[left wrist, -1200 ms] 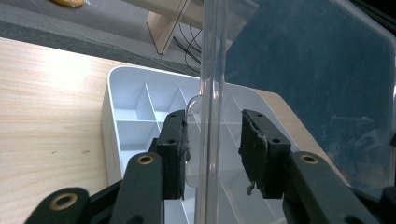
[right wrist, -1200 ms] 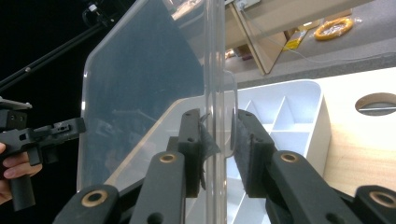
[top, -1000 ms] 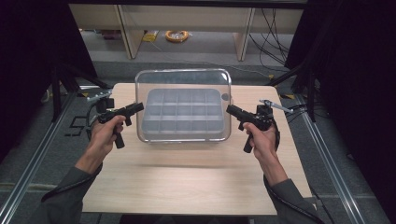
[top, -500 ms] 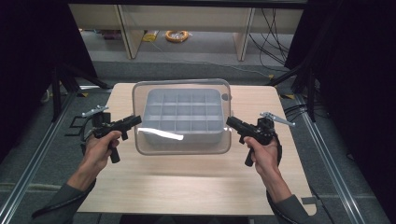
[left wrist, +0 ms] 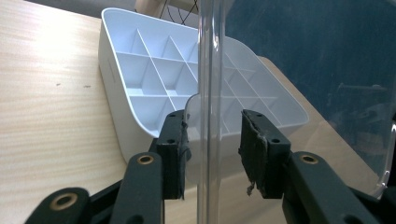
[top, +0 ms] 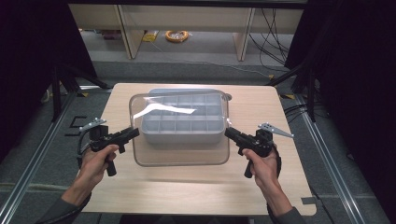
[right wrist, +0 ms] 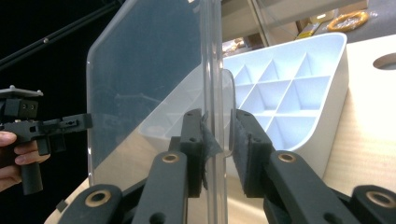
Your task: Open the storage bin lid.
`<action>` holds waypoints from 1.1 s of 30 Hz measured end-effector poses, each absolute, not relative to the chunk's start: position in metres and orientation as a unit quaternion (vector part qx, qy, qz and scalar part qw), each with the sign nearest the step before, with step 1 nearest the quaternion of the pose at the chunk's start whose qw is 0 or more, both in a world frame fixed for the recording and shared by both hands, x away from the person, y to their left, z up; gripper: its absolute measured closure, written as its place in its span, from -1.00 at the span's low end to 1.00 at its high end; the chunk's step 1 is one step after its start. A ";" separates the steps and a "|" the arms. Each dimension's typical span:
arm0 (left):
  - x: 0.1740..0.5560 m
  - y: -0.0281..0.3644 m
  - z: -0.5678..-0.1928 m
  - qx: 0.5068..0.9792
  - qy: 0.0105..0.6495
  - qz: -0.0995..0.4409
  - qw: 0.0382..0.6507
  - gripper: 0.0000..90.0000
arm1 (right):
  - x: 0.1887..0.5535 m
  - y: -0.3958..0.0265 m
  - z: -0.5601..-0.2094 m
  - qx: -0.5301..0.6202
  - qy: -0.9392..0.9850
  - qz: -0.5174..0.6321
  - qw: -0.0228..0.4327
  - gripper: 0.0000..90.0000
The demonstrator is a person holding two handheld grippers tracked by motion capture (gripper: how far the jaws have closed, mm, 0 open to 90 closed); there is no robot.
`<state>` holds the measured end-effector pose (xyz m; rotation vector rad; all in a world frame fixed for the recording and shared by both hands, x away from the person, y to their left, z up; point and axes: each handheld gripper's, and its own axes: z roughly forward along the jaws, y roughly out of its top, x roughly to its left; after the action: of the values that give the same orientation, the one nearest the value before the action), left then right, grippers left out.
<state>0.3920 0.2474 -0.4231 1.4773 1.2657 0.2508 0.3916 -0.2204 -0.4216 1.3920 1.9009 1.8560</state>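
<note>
Lid: clear lid (top: 181,140) held above divided tray (top: 182,122), betw both grippers
L gripper (top: 135,132): clamped on lid's left edge
R gripper (top: 228,132): clamped on right edge

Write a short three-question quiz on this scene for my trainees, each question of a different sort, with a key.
1. True or false: the clear lid lies flat and closed on the white divided tray.
2. Which grippers grip the lid? A) the left gripper alone B) the right gripper alone C) both, one on each side edge
3. Fill in: the tray stands on a ____ table.

Key
1. False: the lid is held off the tray, toward the person.
2. C: in each gripper view the lid's edge sits between the jaws.
3. Wooden.
</note>
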 end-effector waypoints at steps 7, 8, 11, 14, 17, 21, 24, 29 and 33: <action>0.373 0.249 -0.433 0.630 0.535 0.101 0.553 0.39 | 0.376 -0.220 -0.433 0.475 0.632 0.611 0.052 0.68; 0.373 0.249 -0.433 0.630 0.535 0.101 0.553 0.39 | 0.374 -0.221 -0.435 0.478 0.633 0.607 0.053 0.68; 0.365 0.249 -0.436 0.636 0.533 0.097 0.549 0.40 | 0.370 -0.221 -0.440 0.474 0.633 0.610 0.053 0.68; 0.362 0.251 -0.438 0.635 0.534 0.088 0.551 0.42 | 0.367 -0.223 -0.443 0.471 0.635 0.610 0.055 0.68; 0.356 0.251 -0.440 0.637 0.533 0.088 0.549 0.42 | 0.359 -0.223 -0.445 0.477 0.633 0.608 0.042 0.69; 0.352 0.251 -0.441 0.641 0.531 0.091 0.547 0.42 | 0.353 -0.222 -0.447 0.488 0.628 0.605 0.030 0.69; 0.347 0.251 -0.443 0.644 0.530 0.088 0.544 0.43 | 0.349 -0.225 -0.452 0.485 0.631 0.604 0.032 0.69; 0.341 0.251 -0.451 0.649 0.533 0.077 0.538 0.43 | 0.342 -0.225 -0.456 0.492 0.633 0.597 0.027 0.69; 0.337 0.251 -0.454 0.653 0.532 0.078 0.533 0.43 | 0.339 -0.224 -0.458 0.499 0.628 0.597 0.014 0.69</action>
<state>0.3374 0.2510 -0.4537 1.5555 1.2692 0.1850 0.3389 -0.2237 -0.4584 1.5544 1.9565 1.8575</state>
